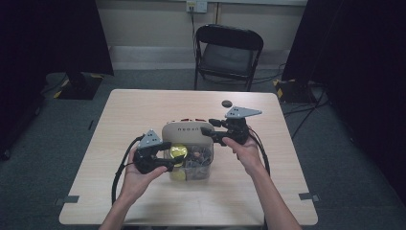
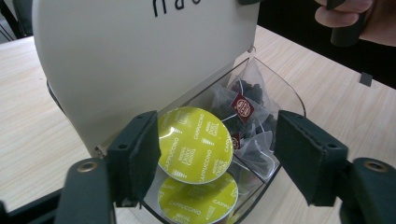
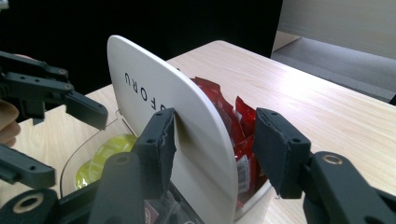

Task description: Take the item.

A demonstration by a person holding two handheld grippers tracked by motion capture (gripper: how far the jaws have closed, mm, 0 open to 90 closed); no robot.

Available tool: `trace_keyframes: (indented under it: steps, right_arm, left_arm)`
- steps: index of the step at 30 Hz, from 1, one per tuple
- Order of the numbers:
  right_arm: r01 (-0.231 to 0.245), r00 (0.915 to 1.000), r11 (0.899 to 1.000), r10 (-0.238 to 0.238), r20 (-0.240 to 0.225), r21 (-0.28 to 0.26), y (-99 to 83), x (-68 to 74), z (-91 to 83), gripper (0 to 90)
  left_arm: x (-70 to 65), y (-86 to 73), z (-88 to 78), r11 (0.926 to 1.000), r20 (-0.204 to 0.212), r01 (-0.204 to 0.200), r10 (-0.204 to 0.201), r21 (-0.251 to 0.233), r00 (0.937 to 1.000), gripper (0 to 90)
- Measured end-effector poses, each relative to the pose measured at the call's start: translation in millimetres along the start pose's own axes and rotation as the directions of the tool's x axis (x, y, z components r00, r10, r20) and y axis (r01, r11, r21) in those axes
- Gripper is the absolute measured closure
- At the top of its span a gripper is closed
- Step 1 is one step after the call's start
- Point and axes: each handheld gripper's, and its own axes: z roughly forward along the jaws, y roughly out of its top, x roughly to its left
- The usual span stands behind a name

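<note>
Now the left claw straddles the top capsule in the clear box mid-worktop, one pad touching; the right claw, spread, props the lid. Next: pinch, lift.

Light wooden table, clear organizer box, small dark disc

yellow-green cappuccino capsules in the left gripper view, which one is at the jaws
The upper yellow-green foil-topped capsule, tilted up against the left gripper's left pad; the other capsule lies lower, beneath it.
</note>
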Motion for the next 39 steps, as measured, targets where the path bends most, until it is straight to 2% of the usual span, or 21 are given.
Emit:
trace_keyframes:
  steps: [3,4,5,8,12,13,15,17,21,23,24,26,29,33,34,39]
  right_arm:
    - [0.000,1.0000,1.000,0.000,-0.001,-0.001,0.6,0.7,1.6,49.1]
    - [0.000,1.0000,1.000,0.000,-0.001,0.000,0.8,1.1,1.9,49.2]
    - [0.000,1.0000,1.000,0.000,-0.001,0.000,0.8,1.1,1.9,49.2]
    - [-0.003,1.0000,1.000,0.003,-0.006,-0.001,1.3,1.8,2.8,50.0]
    - [-0.006,0.9999,1.000,0.006,-0.008,-0.005,1.3,1.9,3.3,49.9]
    - [-0.005,1.0000,1.000,0.005,-0.006,-0.003,1.4,2.1,3.1,49.9]
    - [-0.005,1.0000,1.000,0.005,-0.007,-0.003,1.4,2.1,3.0,49.9]
    - [-0.006,1.0000,1.000,0.006,-0.002,-0.003,1.4,2.1,2.1,49.9]
    - [-0.002,1.0000,1.000,0.002,0.002,-0.005,1.6,1.9,1.0,49.9]
    - [-0.006,1.0000,1.000,0.006,0.005,-0.007,1.6,1.5,0.0,49.8]
    - [-0.007,1.0000,1.000,0.007,0.007,-0.009,1.8,1.4,-1.0,50.0]
    - [-0.006,1.0000,1.000,0.006,0.006,-0.010,2.0,1.4,-1.4,50.1]
    - [-0.006,0.9999,1.000,0.006,0.008,-0.010,1.9,1.2,-2.1,50.2]
    - [-0.005,1.0000,1.000,0.006,0.008,-0.010,1.8,0.8,-2.1,50.1]
    - [-0.005,1.0000,1.000,0.005,0.006,-0.008,1.6,1.0,-1.7,50.1]
    - [-0.005,1.0000,1.000,0.005,0.007,-0.006,0.9,1.2,-0.5,50.1]
  left_arm:
    - [0.1,-0.3,2.6,0.9997,0.016,-0.006,0.006,0.022,0.9999,32.7]
    - [-1.5,-1.2,6.2,0.9987,0.019,-0.026,0.025,0.045,0.9995,33.8]
    - [-1.5,-1.2,6.2,0.9987,0.019,-0.026,0.025,0.045,0.9995,34.7]
    - [-1.3,-3.4,10.0,0.9969,-0.001,-0.041,0.041,0.067,0.9992,35.4]
    - [3.4,-5.2,11.5,0.9981,-0.003,-0.022,0.022,0.058,0.9997,35.1]
    - [3.6,-5.6,11.7,0.9982,-0.028,-0.026,0.027,0.053,0.9992,35.1]
    - [4.2,-5.6,11.0,0.9979,-0.033,-0.030,0.032,0.058,0.9990,34.9]
    - [5.2,-6.0,10.8,0.9977,-0.047,-0.013,0.016,0.066,0.9988,31.7]
    - [5.4,-5.8,13.6,0.9967,-0.028,-0.013,0.015,0.080,0.9995,29.5]
    - [4.0,-4.6,16.0,0.9949,-0.047,-0.028,0.033,0.097,0.9984,29.0]
    - [3.4,-4.4,17.8,0.9957,-0.046,-0.017,0.022,0.091,0.9987,29.0]
    - [3.6,-3.8,20.6,0.9946,-0.048,-0.023,0.028,0.101,0.9985,28.9]
    - [1.8,-3.7,23.5,0.9918,-0.060,-0.046,0.054,0.119,0.9967,29.0]
    - [0.6,-3.9,23.0,0.9899,-0.086,-0.060,0.071,0.128,0.9938,33.8]
    - [0.4,-4.2,23.5,0.9894,-0.080,-0.070,0.080,0.128,0.9935,34.0]
    - [0.1,-4.2,23.1,0.9891,-0.085,-0.065,0.077,0.132,0.9934,34.0]
